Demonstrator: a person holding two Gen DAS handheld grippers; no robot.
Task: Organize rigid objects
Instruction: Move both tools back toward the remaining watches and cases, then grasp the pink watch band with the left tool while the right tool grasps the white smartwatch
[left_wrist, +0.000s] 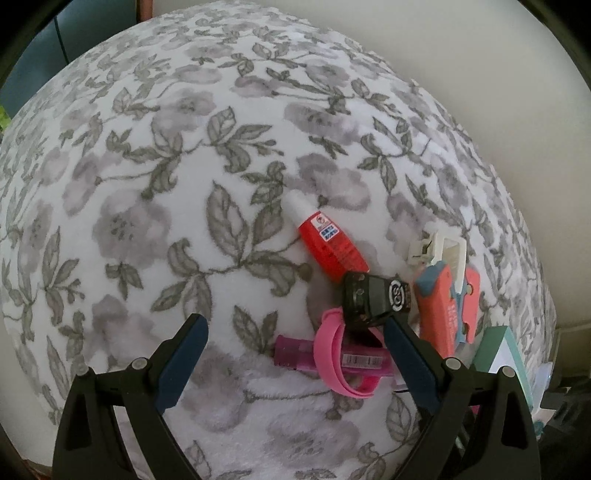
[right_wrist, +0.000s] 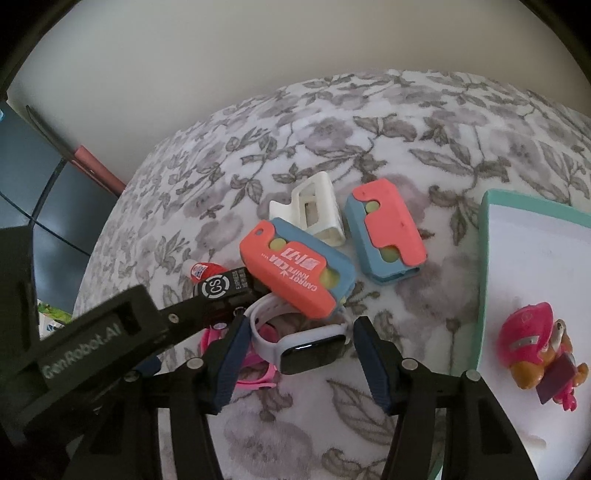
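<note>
right gripper (right_wrist: 299, 349) standing half-wide, pads flanking the white watch (right_wrist: 308, 350), not pressing | left gripper (left_wrist: 295, 354) gaping wide beside the clutter | tray (right_wrist: 484, 258) edging the right; blanket (left_wrist: 147, 221) lying bare leftward

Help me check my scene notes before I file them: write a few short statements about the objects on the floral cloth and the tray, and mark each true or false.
1. A white-strapped smartwatch lies between the right gripper's fingers. True.
2. The left gripper is clamped on the red tube. False: it stands open, the tube beyond it.
3. A pink toy figure lies in the teal-rimmed tray. True.
4. The white clip is in the tray. False: it lies on the cloth beside the orange and blue cases.
</note>
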